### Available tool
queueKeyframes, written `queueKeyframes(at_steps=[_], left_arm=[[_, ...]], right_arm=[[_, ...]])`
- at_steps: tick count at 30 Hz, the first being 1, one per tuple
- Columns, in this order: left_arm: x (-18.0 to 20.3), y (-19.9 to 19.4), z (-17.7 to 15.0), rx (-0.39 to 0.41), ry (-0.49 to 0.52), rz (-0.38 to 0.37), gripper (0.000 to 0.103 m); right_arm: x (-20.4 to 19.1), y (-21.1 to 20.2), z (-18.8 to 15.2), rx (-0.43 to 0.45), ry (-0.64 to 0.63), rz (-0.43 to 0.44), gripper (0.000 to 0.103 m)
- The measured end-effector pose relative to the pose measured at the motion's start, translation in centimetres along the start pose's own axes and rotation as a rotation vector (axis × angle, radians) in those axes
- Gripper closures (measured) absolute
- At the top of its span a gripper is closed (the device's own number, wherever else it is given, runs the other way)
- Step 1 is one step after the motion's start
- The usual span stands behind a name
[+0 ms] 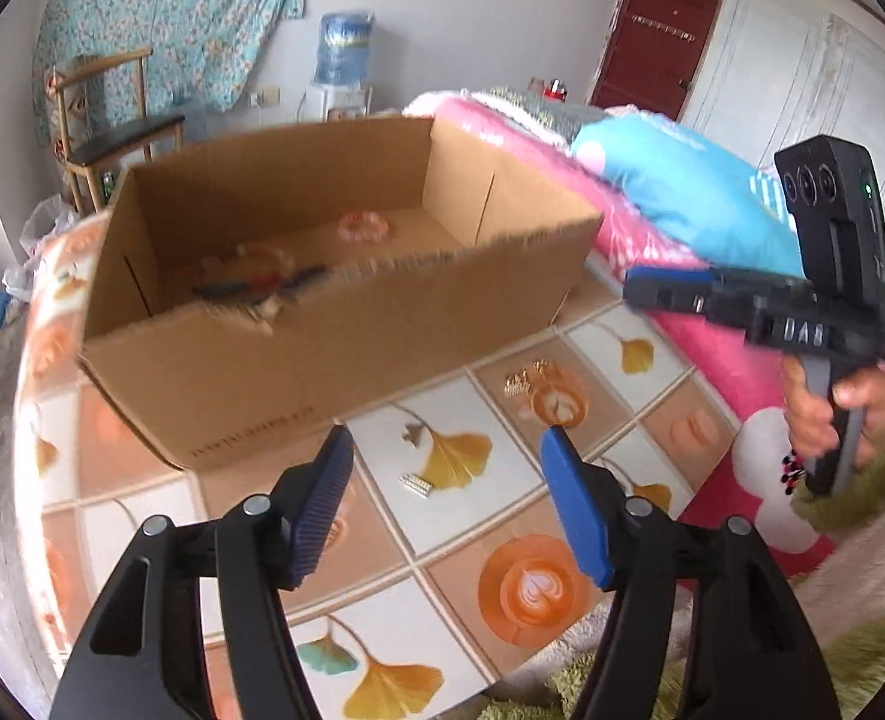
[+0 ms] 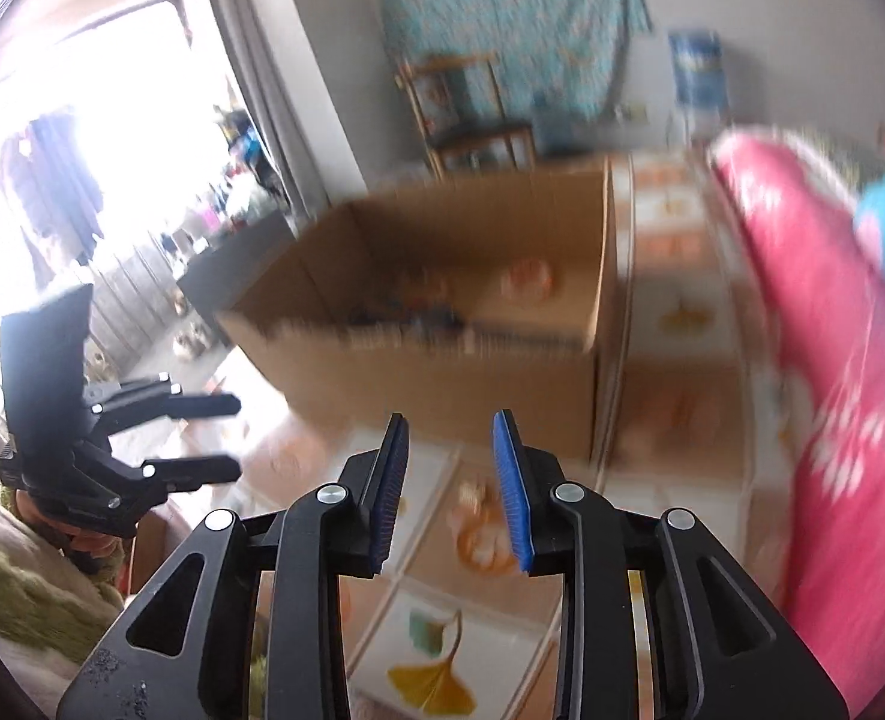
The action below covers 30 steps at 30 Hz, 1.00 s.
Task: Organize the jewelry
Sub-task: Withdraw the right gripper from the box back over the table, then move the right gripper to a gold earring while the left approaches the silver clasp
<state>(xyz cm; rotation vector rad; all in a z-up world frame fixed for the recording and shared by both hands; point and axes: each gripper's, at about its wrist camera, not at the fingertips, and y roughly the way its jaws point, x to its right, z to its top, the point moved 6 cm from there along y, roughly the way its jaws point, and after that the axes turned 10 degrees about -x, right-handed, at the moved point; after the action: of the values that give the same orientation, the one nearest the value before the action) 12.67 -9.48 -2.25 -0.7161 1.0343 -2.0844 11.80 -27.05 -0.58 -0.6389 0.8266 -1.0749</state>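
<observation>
A: What carries everything here?

B: A worktop (image 1: 454,546) under a glossy cloth printed in squares, with ginkgo leaves and coffee cups in orange and yellow. An open cardboard box (image 1: 334,354) stands on it, toward the far side.

A: And the jewelry?

B: Some lies inside the box: a pale pink ring-shaped piece (image 1: 365,228) on the floor of it, and a blurred tangle of dark and red pieces (image 1: 262,288) nearer the front wall. Outside, on the cloth, a cluster of small gold pieces (image 1: 526,383) sits in front of the box's right corner, and a small silvery piece (image 1: 416,483) lies closer to the camera.

A: The tools?

B: The left tool (image 1: 445,504) has its blue pads wide apart with nothing between them, above the cloth near the silvery piece. The right tool (image 2: 449,492) also stands apart, more narrowly, and empty. From the left view it shows at the right edge, gripped by a hand (image 1: 844,414).

A: The room around?

B: A pink blanket (image 1: 670,312) and a blue pillow (image 1: 682,192) lie beside the worktop. Behind are a wooden chair (image 1: 112,138), a floral teal cloth (image 1: 178,18) on the wall, a water dispenser (image 1: 343,60), a dark red door (image 1: 658,36) and white wardrobe doors (image 1: 802,78). The right view, very blurred, shows a bright window (image 2: 112,150).
</observation>
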Motion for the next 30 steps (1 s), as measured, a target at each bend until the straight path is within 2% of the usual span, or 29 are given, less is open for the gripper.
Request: queueKeyframes(at_steps=[3,7,15,21,30], left_arm=[[0.0,2.5,-0.3,-0.025,0.009,0.039,0.040],[-0.2,4.3,-0.2,-0.033,0.014,0.072,0.040],[-0.6,6.2,0.3,-0.034,0.032,0.129,0.040],[0.2,6.6,-0.1,-0.056,0.052,0.121,0.043],[0.5,8.1,-1.3,-0.111,0.064,0.145,0.059]], right_arm=[[0.0,2.6,-1.6,-0.074,0.042,-0.010,0.074],[0.0,4.2,-2.8,-0.119,0.067,-0.016,0.074],[-0.6,5.4,-2.6,-0.124,0.064,-0.040,0.081],[-0.6,5.9,-2.2,-0.120,0.015,-0.076,0.081],[-0.1,6.4,-1.5,-0.112,-0.004,-0.078,0.082]])
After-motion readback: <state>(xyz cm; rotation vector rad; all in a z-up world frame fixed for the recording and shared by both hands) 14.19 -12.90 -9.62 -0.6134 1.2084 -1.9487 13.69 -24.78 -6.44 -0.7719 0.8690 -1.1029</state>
